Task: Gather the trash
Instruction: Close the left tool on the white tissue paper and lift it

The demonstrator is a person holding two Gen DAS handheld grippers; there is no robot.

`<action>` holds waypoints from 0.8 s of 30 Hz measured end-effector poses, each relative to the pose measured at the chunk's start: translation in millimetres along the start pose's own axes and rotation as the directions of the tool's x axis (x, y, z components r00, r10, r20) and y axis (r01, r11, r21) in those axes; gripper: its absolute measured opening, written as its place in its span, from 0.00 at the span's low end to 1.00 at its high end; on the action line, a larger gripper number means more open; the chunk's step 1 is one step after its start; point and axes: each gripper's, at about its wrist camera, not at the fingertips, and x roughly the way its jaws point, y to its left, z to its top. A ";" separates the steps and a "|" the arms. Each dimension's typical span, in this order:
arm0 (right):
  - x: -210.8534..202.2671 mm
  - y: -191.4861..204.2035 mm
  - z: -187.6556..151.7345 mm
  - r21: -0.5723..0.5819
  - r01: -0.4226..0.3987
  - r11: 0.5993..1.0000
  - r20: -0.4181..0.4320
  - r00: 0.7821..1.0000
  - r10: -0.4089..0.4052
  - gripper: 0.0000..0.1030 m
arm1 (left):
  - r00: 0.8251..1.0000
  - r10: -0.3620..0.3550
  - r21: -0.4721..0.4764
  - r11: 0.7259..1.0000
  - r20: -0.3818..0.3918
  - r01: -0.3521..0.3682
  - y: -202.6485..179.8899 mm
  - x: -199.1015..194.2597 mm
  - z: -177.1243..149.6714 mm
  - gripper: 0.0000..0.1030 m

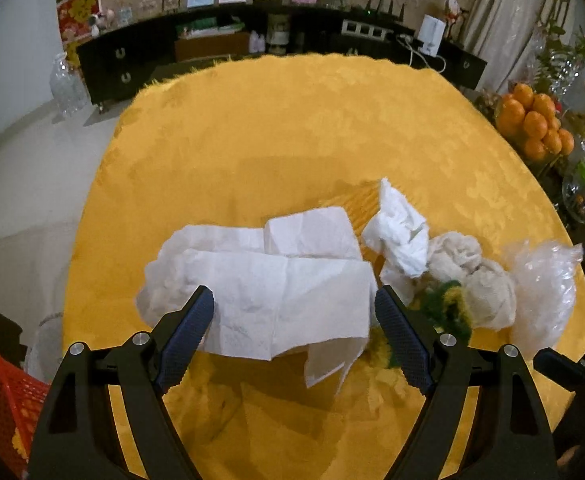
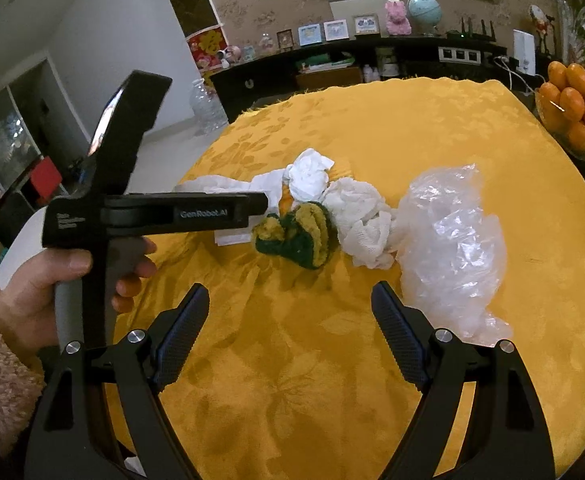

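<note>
The trash lies in a small heap near the middle of the round table [image 1: 292, 128], which wears a shiny yellow cloth with a leaf pattern woven in. At one end is a big flat paper towel [image 1: 268, 292], thin, white and creased into squares, with one corner hanging loose. Next to it sits a crumpled tissue [image 1: 398, 232], balled up and pointy on top. Touching that is a lumpy white rag [image 1: 476, 276] with a soft, bumpy weave, twisted into round knobs. A fuzzy green and yellow sponge cloth [image 2: 296, 232] is tucked in front of the rag, curled up on itself. At the far end is a clear plastic bag [image 2: 452, 248], crinkly and shiny, puffed up and touching the rag.

The left gripper [image 1: 294, 312] hangs just over the paper towel with its fingers spread wide, one on each side of the sheet, holding nothing. Its fingers [image 1: 190, 336] have dark blue pads covered in tiny bumps. The right gripper [image 2: 288, 312] is also spread open and holds nothing, above bare cloth in front of the sponge cloth and bag. A hand [image 2: 44, 288] in a fluffy pink sleeve grips the left tool's handle.

A glass bowl of oranges [image 2: 574, 108] stands at the table's edge. A red mesh basket [image 1: 0, 396] sits low beside the table.
</note>
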 end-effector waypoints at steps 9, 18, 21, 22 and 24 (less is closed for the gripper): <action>4.4 -6.6 -1.9 0.036 0.015 0.999 -0.016 1.000 -0.014 0.78 | 1.000 -0.028 -0.032 0.999 0.010 0.028 10.3 -3.5 -16.4 0.24; 7.2 -18.7 -3.4 0.081 0.044 0.996 -0.014 0.999 -0.043 0.78 | 0.999 -0.025 -0.034 0.999 0.033 0.026 25.5 -35.0 -62.9 0.20; 9.2 -17.3 -3.0 0.080 0.042 0.996 -0.014 0.999 -0.041 0.78 | 0.999 -0.005 -0.027 1.000 0.038 0.006 27.9 -47.1 -80.3 0.20; 9.3 -14.4 -2.7 0.067 0.043 0.997 -0.010 0.999 -0.042 0.78 | 0.999 0.010 -0.027 1.000 0.036 -0.009 28.5 -51.9 -85.7 0.20; 9.0 -8.4 -2.7 0.039 0.046 0.998 0.000 0.999 -0.046 0.78 | 0.999 0.031 -0.031 0.999 0.040 -0.030 28.8 -59.2 -92.1 0.20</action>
